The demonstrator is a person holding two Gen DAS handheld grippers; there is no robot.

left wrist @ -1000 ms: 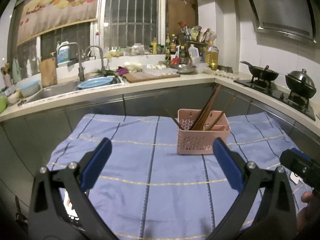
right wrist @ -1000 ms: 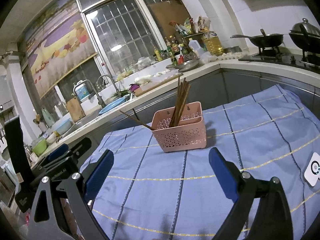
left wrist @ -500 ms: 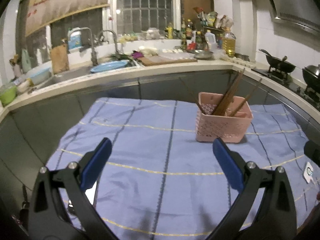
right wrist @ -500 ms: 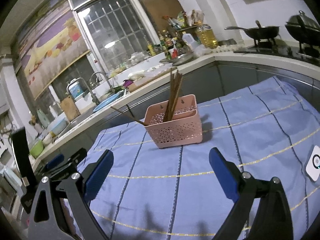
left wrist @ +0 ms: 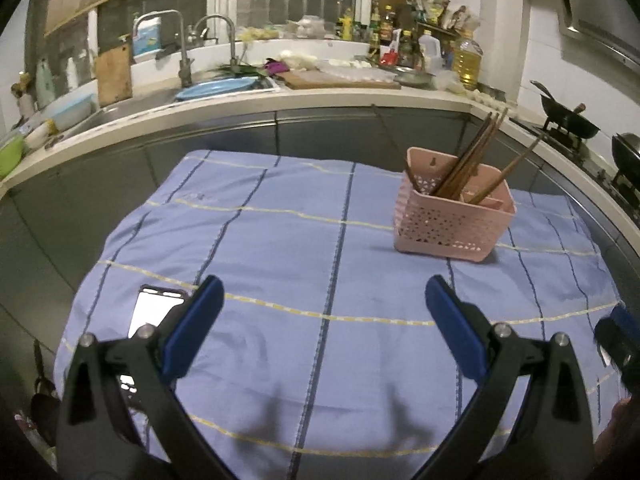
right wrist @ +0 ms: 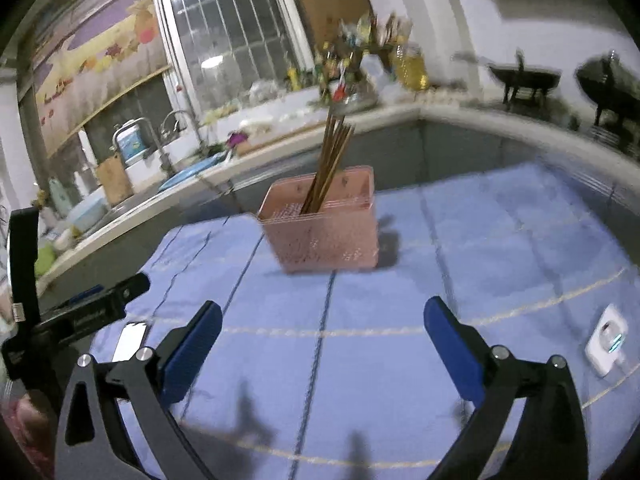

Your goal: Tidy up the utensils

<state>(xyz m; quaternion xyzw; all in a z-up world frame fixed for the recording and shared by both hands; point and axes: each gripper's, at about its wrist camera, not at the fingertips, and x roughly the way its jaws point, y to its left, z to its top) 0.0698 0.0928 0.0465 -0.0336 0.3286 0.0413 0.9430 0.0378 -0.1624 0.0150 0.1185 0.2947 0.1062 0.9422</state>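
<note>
Both the left tongs [left wrist: 323, 308] and right tongs [right wrist: 322, 330] have drawn back, wide and empty, from the pink basket [left wrist: 452, 220] holding every chopstick [left wrist: 464, 164], so sorting looks finished.

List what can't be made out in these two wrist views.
- Basket inside: wall hides the chopsticks' lower ends, both views.
- Right view: motion blur smears the basket holes and counter bottles.
- Phone: partly behind the left gripper, left view.
- White device: too small to identify, right view.
- Right gripper: jaws open, empty.
</note>
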